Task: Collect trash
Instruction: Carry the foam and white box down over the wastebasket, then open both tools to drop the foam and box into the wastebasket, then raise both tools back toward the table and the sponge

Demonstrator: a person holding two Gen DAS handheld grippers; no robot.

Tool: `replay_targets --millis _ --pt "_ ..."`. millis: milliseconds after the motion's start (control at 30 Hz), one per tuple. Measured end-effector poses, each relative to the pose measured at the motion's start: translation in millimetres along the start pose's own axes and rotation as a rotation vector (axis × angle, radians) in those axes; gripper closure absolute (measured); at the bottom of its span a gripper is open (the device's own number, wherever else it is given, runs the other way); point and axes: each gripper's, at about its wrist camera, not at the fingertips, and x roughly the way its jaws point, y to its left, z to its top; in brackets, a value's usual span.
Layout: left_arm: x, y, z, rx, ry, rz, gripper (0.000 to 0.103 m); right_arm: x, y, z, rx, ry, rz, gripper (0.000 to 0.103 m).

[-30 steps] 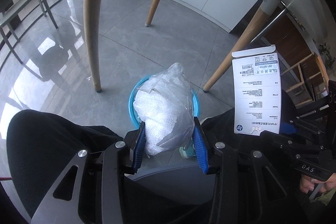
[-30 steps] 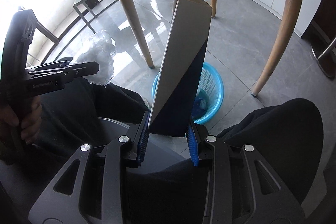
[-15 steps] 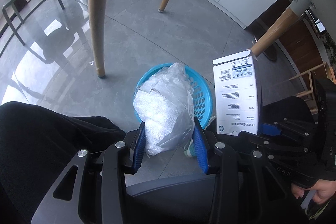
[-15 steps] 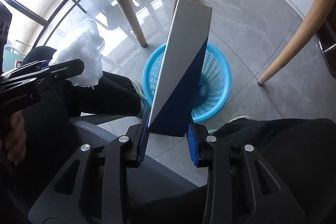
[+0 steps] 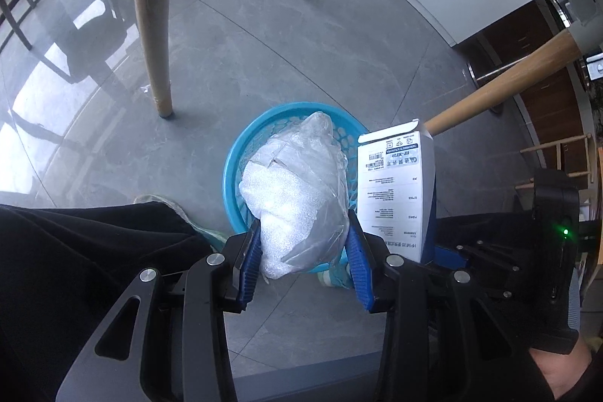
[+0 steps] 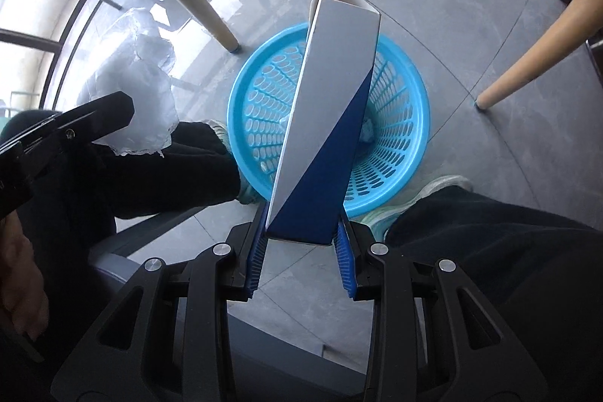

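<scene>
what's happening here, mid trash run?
A seated person holds a pair of tongs in each hand above a blue perforated basket on the grey floor. The left tongs are clamped on a crumpled plastic-and-foam bag; the right tongs grip the bottom end of a tall white-and-blue carton. Both items hang over or near the basket's mouth, not yet dropped. A few scraps already lie in the basket. Wooden table legs stand around it.

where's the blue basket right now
The blue basket stands on the grey floor between the person's feet, centre of both wrist views, below the box in the right claw.
</scene>
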Motion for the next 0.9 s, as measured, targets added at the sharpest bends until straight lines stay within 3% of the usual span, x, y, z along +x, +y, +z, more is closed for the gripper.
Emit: replay_targets --millis 200,400,467,567,700,900 --pt "35 8 14 -0.04 0.078 -0.009 0.063 35 -8 11 0.054 0.052 0.005 0.072" --pt "51 8 22 -0.03 0.102 0.002 0.062 53 -20 18 0.075 0.075 -0.003 0.072" --pt "52 10 24 -0.04 0.101 -0.008 0.059 54 -21 19 0.079 0.075 0.005 0.071" --pt "50 14 29 -0.067 0.074 -0.053 0.045 54 -23 20 0.088 0.078 0.024 0.07" --pt "49 13 32 -0.082 0.044 -0.066 0.044 53 -28 21 0.114 0.063 0.035 0.059" --pt "46 14 32 -0.095 0.031 -0.054 0.044 49 -28 19 0.126 0.037 0.025 0.055"
